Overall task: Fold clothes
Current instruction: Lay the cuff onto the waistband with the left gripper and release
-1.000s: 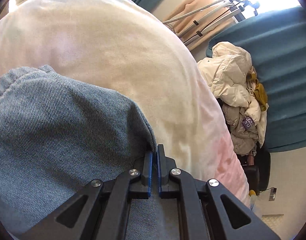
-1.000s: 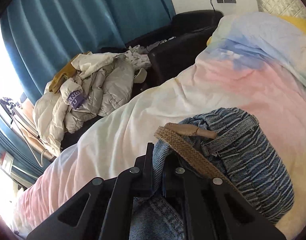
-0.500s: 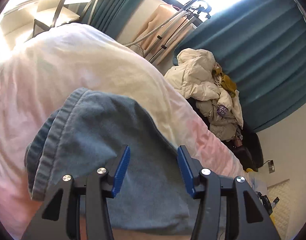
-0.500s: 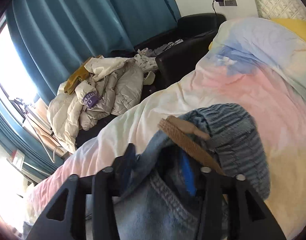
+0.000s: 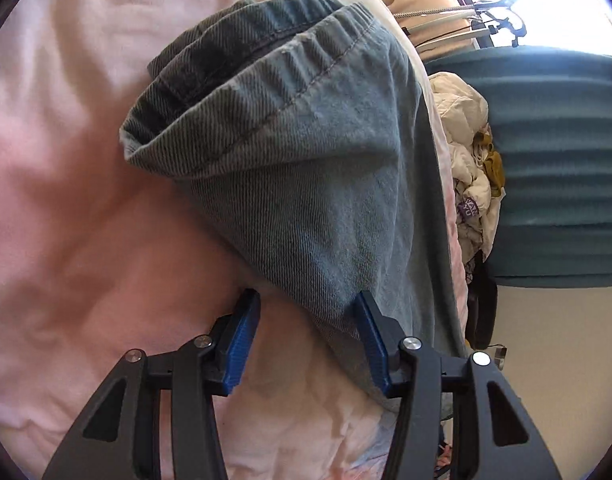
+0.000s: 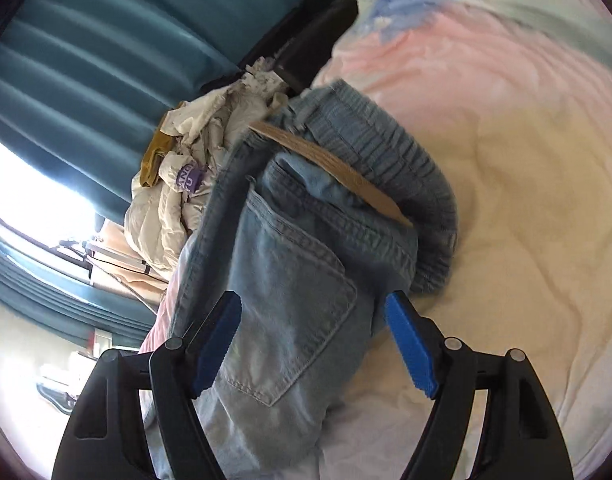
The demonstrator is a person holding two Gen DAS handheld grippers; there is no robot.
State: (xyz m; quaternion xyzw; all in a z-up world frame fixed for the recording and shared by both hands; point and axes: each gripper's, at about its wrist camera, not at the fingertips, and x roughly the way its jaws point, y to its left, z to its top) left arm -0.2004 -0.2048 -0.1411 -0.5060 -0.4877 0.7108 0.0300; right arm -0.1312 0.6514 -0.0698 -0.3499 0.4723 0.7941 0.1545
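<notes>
Both grippers, left and right, have just been opening and stand released over the jeans. We regrasp at the waistband, clamping every layer.

The left gripper points down at a slant. Its two black arms spread apart, and the blue pads stand open with a wide gap between them. The right gripper points down at a slant too. Its jaws have just been opening and now stand even wider. Its blue pads press on nothing. Neither gripper holds anything.
</notes>
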